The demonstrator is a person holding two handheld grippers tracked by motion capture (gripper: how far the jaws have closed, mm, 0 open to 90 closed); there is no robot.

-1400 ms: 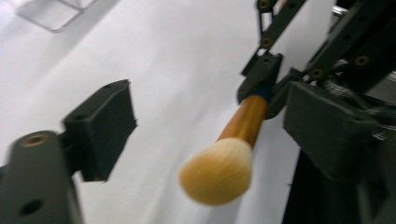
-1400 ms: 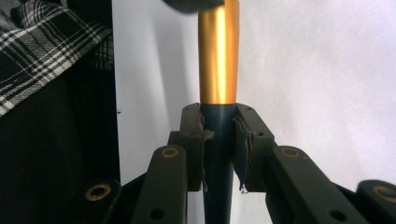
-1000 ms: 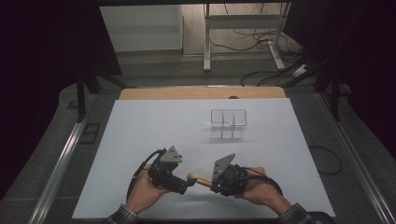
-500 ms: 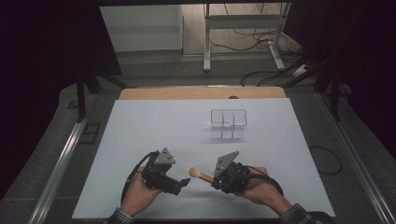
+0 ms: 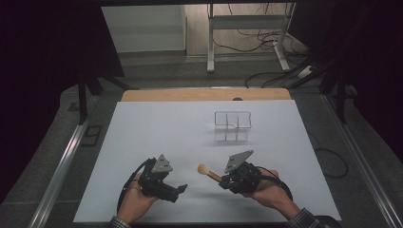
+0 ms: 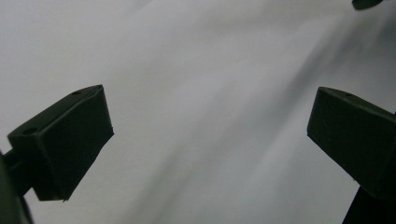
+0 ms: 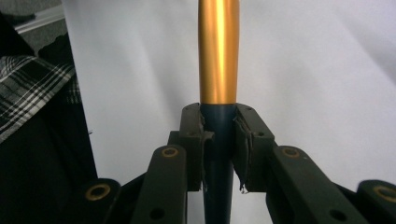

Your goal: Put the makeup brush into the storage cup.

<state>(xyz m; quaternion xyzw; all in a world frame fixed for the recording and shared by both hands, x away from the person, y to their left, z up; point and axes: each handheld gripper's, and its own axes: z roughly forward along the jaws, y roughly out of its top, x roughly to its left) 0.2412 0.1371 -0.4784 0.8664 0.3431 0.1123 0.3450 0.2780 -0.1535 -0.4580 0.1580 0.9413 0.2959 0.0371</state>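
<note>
A brush with a round tan head point(image 5: 203, 168), a gold collar point(image 7: 218, 51) and a dark handle point(image 7: 218, 140) sticks out to the left of my right gripper point(image 5: 224, 180). In the right gripper view that gripper point(image 7: 218, 128) is shut on the dark handle just below the gold collar. My left gripper point(image 5: 179, 190) lies low over the white table point(image 5: 157, 133), to the left of the brush and apart from it. In the left gripper view its jaws point(image 6: 210, 135) stand wide open with bare white surface between them.
A clear divided organiser point(image 5: 232, 126) stands on the table beyond the right gripper. A wooden strip point(image 5: 204, 95) edges the far side of the table. Metal rails point(image 5: 62, 171) run along both sides. A plaid sleeve point(image 7: 28, 88) shows at the left of the right gripper view.
The left gripper, which was at the brush's head a second ago, has drawn away to the left and sunk a little. The right gripper keeps the brush almost still.
</note>
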